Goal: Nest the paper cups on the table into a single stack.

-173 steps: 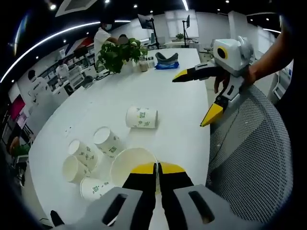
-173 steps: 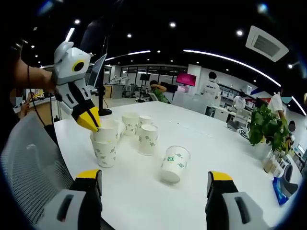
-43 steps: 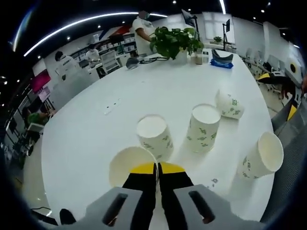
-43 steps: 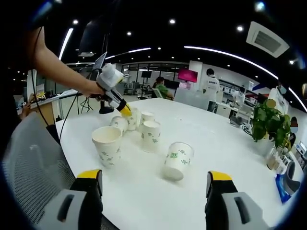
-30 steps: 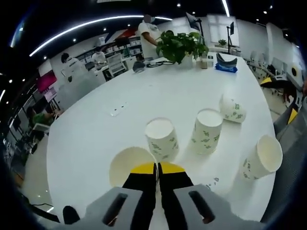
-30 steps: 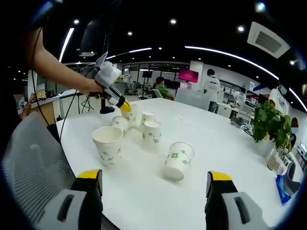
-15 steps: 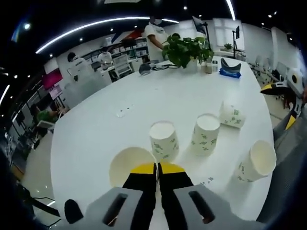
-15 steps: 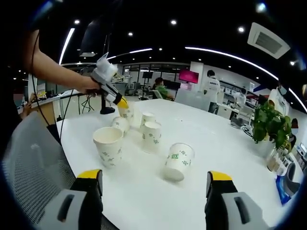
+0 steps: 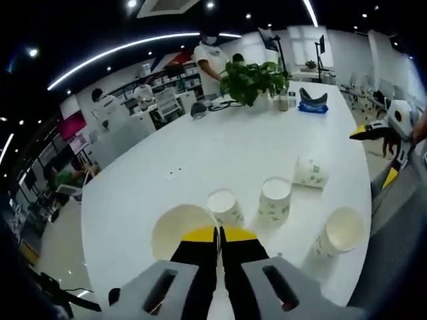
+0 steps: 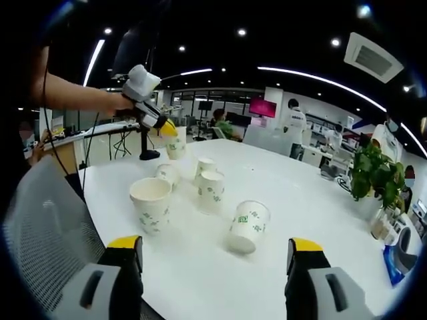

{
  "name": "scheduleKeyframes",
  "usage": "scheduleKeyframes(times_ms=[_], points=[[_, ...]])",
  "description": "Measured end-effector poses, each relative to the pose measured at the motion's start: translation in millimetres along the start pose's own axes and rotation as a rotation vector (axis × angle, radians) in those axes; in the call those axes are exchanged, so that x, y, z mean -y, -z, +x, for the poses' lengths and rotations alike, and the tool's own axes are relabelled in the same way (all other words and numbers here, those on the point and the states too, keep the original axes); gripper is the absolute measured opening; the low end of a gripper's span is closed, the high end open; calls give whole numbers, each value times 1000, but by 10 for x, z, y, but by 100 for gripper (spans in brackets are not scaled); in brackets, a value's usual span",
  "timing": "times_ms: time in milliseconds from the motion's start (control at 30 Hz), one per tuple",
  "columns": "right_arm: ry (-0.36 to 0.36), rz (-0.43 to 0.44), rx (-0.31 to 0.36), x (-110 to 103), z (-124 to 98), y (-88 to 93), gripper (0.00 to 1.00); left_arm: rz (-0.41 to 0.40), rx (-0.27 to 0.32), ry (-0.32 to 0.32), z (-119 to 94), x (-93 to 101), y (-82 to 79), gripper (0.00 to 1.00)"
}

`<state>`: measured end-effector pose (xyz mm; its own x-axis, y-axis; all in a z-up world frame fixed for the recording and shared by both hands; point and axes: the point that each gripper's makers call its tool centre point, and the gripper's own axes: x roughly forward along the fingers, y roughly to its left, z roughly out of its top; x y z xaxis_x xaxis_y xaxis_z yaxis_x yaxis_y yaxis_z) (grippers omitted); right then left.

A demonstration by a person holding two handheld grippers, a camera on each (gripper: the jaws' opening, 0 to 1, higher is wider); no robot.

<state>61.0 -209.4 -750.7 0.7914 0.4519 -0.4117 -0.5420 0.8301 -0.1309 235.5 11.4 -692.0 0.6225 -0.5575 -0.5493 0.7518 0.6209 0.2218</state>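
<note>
The left gripper (image 10: 168, 129) holds a paper cup (image 10: 176, 142) by the rim, jaws pinched on it, lifted clear above the white table (image 10: 320, 213). This looks like the carry step; next the cup wants lowering squarely into the upright cup (image 10: 151, 203) near the table edge. Two more cups (image 10: 209, 187) stand behind it, and one (image 10: 247, 227) is tipped. The right gripper (image 10: 215, 267) waits with jaws wide and empty. A small cup (image 10: 166, 173) at the back is partly hidden.
</note>
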Motion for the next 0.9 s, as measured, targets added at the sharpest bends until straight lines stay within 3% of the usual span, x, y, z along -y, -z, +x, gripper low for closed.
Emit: scheduleKeyframes(times_ms=[233,633,900], points=[[2,0,0,3,-3,-3,91,28,0,57,-108,223,-90,0],[1,-4,-1,-5,-6,-7,91,76,43,156,-397,738,-403,0],[5,-7,0,0,-11,-10,91,96,52,215,-501,1020,-483,0]])
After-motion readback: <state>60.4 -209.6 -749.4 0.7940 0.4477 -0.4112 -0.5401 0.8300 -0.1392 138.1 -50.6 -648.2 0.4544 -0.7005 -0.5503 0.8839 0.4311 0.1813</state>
